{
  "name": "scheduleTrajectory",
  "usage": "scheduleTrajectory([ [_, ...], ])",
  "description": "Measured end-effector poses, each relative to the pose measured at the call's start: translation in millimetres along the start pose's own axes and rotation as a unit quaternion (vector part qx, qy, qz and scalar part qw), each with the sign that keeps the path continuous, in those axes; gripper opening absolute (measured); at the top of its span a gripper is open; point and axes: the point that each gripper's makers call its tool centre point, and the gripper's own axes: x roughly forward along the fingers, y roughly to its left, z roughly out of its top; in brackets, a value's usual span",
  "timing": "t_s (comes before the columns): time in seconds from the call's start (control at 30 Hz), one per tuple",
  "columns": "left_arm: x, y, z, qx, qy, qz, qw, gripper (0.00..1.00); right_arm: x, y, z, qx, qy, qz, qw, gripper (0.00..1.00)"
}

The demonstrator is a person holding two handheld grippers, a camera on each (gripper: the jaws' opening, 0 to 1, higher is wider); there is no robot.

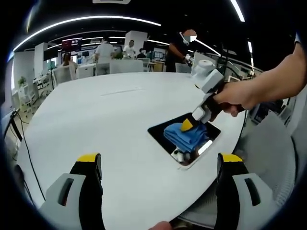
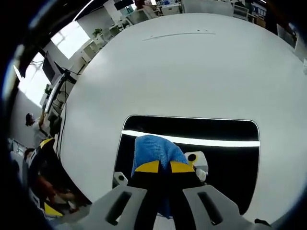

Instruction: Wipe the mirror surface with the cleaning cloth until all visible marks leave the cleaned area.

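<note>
A flat rectangular mirror [image 1: 163, 132] [image 2: 225, 158] lies on the white table near its right edge, reflecting a dark ceiling and a strip light. A bunched blue cleaning cloth [image 1: 186, 136] [image 2: 153, 148] rests on the mirror glass. My right gripper [image 1: 188, 125] [image 2: 159, 167] is shut on the cloth and presses it down onto the mirror; a person's hand [image 1: 240, 98] holds it from the right. My left gripper [image 1: 158, 160] hovers open above the table's near edge, well short of the mirror, with nothing between its yellow-tipped fingers [image 1: 89, 158].
The round white table [image 1: 105, 115] [image 2: 192, 67] spreads far and left of the mirror. Grey chairs [image 1: 276, 153] stand beside its right edge. People and desks [image 1: 103, 55] fill the office at the back. Cables [image 1: 21, 139] hang off the left side.
</note>
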Motion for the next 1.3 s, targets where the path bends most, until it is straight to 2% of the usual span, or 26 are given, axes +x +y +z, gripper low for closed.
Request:
scheduleTrajectory([
  [0.3, -1.0, -5.6, -3.0, 0.008, 0.009, -0.004, 0.9999, 0.99, -6.4, 2.1, -15.8, 0.008, 0.002, 0.006, 1.0000, 0.00],
  [1.3, 7.8, -16.7, 4.4, 0.003, -0.001, -0.015, 0.9999, 0.99, -16.9, 8.4, -48.5, 0.023, 0.017, 0.024, 0.9993, 0.00],
])
